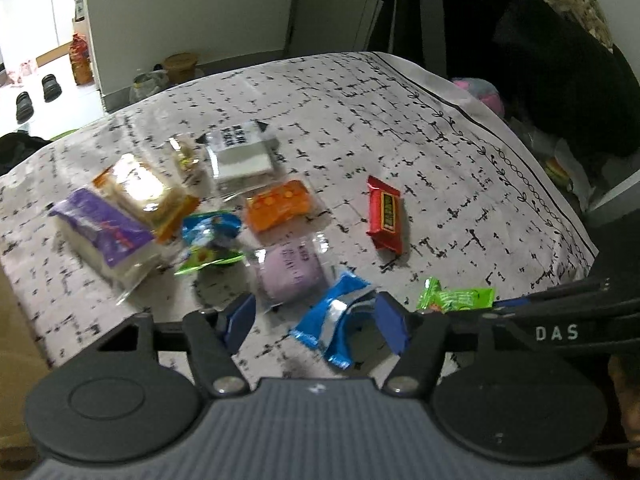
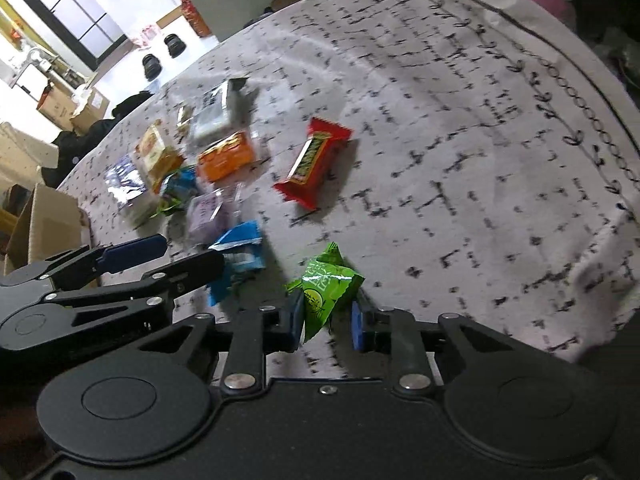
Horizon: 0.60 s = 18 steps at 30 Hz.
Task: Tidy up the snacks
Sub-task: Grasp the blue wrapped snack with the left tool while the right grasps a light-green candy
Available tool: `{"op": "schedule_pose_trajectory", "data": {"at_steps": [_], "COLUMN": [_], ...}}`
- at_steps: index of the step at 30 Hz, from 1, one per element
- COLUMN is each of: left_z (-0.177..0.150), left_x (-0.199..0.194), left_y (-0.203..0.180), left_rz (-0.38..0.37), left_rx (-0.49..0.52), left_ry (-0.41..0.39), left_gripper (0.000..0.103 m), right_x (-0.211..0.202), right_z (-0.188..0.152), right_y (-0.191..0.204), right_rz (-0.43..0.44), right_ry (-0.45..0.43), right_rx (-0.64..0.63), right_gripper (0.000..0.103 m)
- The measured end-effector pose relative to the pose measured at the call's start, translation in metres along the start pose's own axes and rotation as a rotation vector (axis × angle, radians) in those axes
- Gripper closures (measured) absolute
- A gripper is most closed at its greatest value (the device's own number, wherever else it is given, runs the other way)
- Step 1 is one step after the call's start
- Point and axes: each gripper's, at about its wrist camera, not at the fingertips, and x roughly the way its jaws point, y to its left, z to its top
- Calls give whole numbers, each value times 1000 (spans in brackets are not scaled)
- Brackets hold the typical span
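Left wrist view: the left claw (image 1: 316,320) stands partly open, low in the frame, straddling a blue foil packet (image 1: 334,322) without pressing it. Upper left on the patterned desk (image 1: 460,160) lies a loose cluster of snacks: a purple pack (image 1: 106,236), an orange pouch (image 1: 278,204) and a white boxed bar (image 1: 244,152). A red bar (image 1: 385,214) lies apart at centre right.

Right wrist view: the right claw (image 2: 326,316) is closed on a green candy wrapper (image 2: 324,284) at lower centre, its pads pinching the wrapper's lower half. The left claw enters from the left edge. A cardboard box (image 2: 44,224) stands open beside the desk at left; its contents are not visible.

Handling, as judged: the wrappers look light, crinkly and slippery, so a grip across the filled middle should hold better than one on a sealed end.
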Motion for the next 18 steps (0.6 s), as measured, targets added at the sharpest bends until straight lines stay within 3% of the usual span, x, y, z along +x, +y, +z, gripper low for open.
{"op": "schedule_pose_trajectory", "data": {"at_steps": [18], "left_z": [0], "left_x": [20], "left_y": [-16], "left_rz": [-29], "left_rx": [70], "left_ry": [53], "left_gripper": [40], "right_x": [8], "right_z": [3], "right_y": [-19], "right_rz": [-6], "right_ry": [10], "right_rx": [56], "right_gripper": [73]}}
